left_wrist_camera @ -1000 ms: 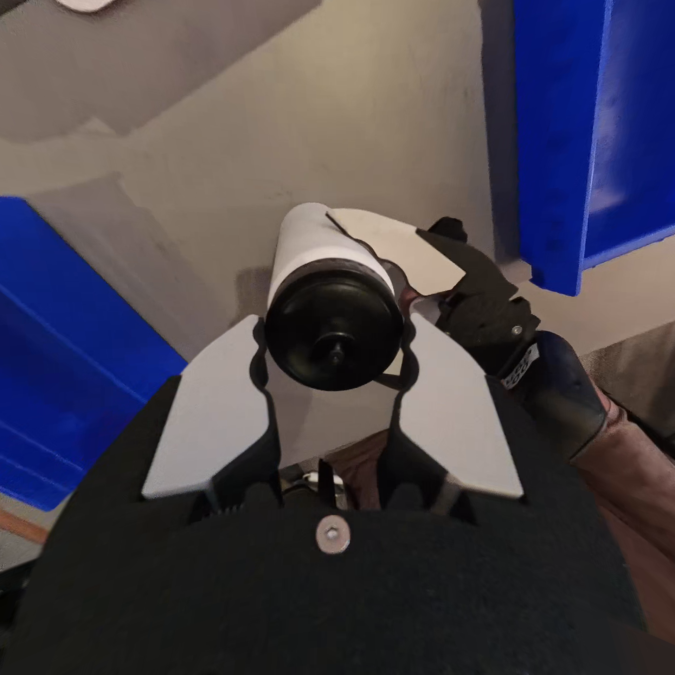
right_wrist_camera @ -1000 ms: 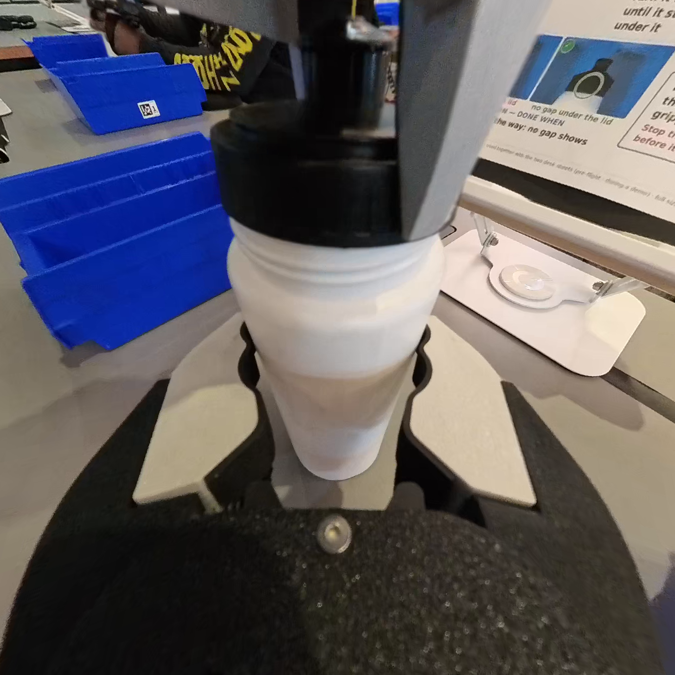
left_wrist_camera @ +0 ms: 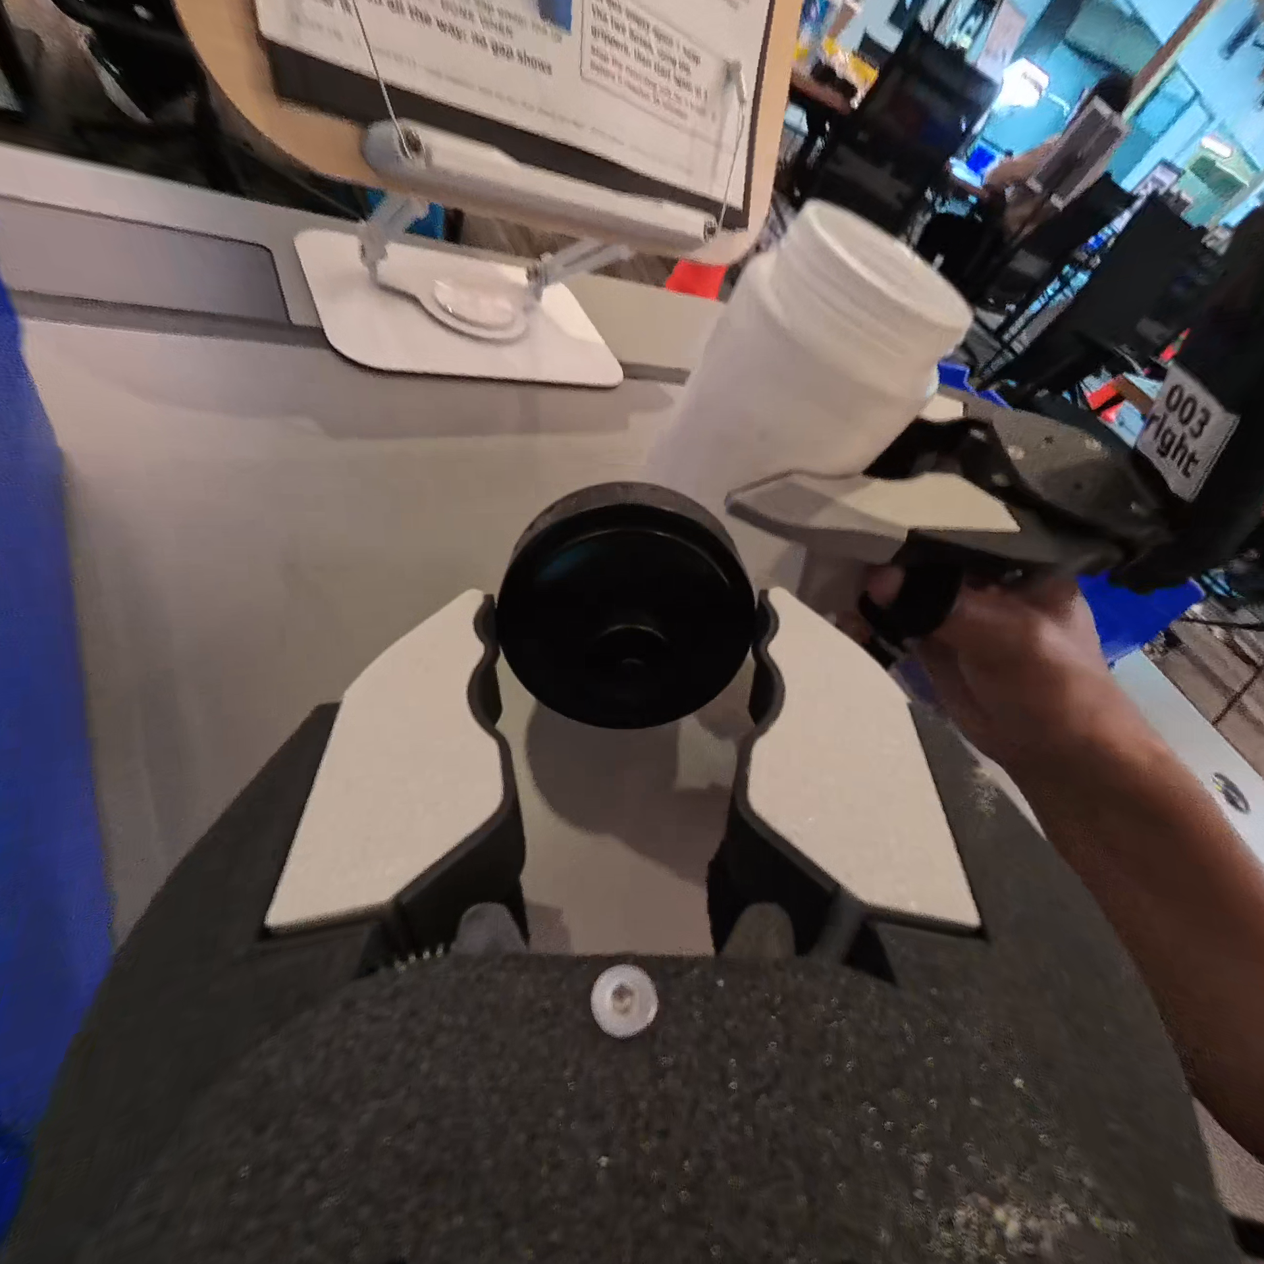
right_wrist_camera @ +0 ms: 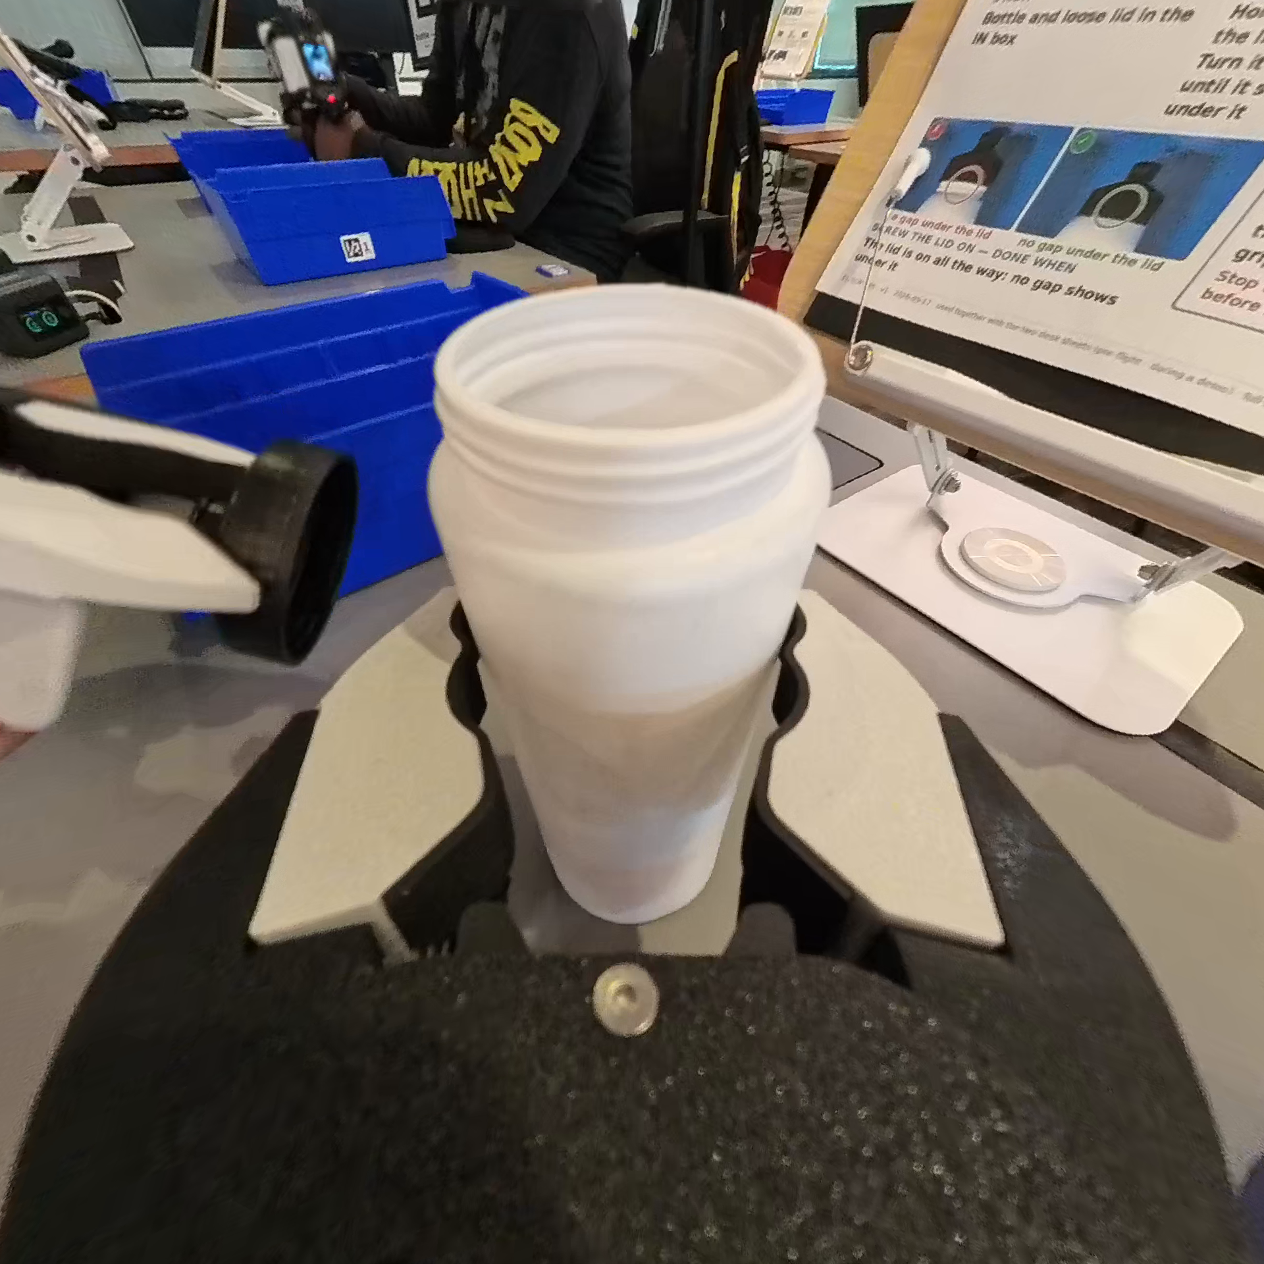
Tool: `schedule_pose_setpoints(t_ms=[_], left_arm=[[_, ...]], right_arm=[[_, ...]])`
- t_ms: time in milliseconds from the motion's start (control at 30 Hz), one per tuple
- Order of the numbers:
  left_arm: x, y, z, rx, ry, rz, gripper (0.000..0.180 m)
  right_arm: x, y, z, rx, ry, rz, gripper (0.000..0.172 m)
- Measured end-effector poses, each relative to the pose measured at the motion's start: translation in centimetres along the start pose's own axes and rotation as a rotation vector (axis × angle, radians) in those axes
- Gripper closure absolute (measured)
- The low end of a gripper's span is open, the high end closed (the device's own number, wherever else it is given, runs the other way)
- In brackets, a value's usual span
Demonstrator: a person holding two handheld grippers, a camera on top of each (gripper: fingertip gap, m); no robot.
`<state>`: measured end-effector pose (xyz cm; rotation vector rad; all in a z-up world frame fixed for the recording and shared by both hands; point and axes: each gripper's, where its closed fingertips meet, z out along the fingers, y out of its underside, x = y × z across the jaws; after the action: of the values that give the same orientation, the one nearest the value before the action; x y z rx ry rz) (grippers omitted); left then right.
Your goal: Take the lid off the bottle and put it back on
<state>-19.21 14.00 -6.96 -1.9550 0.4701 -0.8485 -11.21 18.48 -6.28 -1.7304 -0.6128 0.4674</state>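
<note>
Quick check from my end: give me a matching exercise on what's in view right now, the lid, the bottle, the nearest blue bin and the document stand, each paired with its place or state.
Things:
1. black lid
2. white bottle
3. blue bin
4. document stand

Places or states:
A. resting on the table, to the right of the bottle in the right wrist view
B. open at the mouth, threads bare, gripped by the right gripper
C. off the bottle, clamped in the left gripper
D. on the table behind the lid in the right wrist view

Pairs: 1-C, 2-B, 3-D, 4-A
</note>
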Motion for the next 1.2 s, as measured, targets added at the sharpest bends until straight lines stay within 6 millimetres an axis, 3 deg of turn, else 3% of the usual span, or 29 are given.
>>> schedule_pose_setpoints(t_ms=[200,367,433,500,567,733,800,867,933,1033,1133,1200], left_arm=[[0.8,2.2,-1.6,0.034,0.037,0.021,0.11],[2.4,2.9,-1.5,0.037,0.084,0.114,0.11],[3.1,3.3,-1.4,0.02,0.125,0.108,0.11],[3.5,3.6,-1.6,0.014,0.155,0.098,0.11],[3.6,3.8,-1.6,0.009,0.166,0.103,0.11],[3.9,3.6,-1.5,0.017,0.219,0.077,0.11],[4.0,3.4,-1.3,0.026,0.239,0.092,0.11],[3.3,3.2,-1.0,0.031,0.204,0.139,0.11],[2.9,2.9,-1.0,0.039,0.191,0.153,0.11],[2.7,2.2,-1.3,0.062,0.219,0.095,0.11],[2.5,2.0,-1.3,0.062,0.242,0.051,0.11],[2.5,2.0,-1.2,0.056,0.24,0.057,0.11]], right_arm=[[0.0,-0.1,0.0,0.029,0.021,0.0,0.088],[0.5,-0.2,0.4,-0.028,0.037,0.041,0.088],[1.3,-1.3,-0.1,-0.069,0.054,0.091,0.088],[2.3,-4.7,-2.0,-0.024,0.067,0.109,0.088],[4.0,-9.2,-5.1,0.047,0.111,0.118,0.088],[8.3,-21.8,-15.5,0.247,0.274,0.069,0.088],[9.9,-25.1,-19.5,0.304,0.387,0.002,0.088],[11.7,-26.0,-22.5,0.319,0.489,-0.032,0.087],[14.3,-24.6,-24.5,0.281,0.604,-0.022,0.088],[18.4,-19.6,-26.0,0.115,0.754,0.021,0.088],[21.6,-12.0,-26.0,-0.213,0.796,0.109,0.088],[22.1,-6.1,-25.5,-0.498,0.743,0.221,0.087]])
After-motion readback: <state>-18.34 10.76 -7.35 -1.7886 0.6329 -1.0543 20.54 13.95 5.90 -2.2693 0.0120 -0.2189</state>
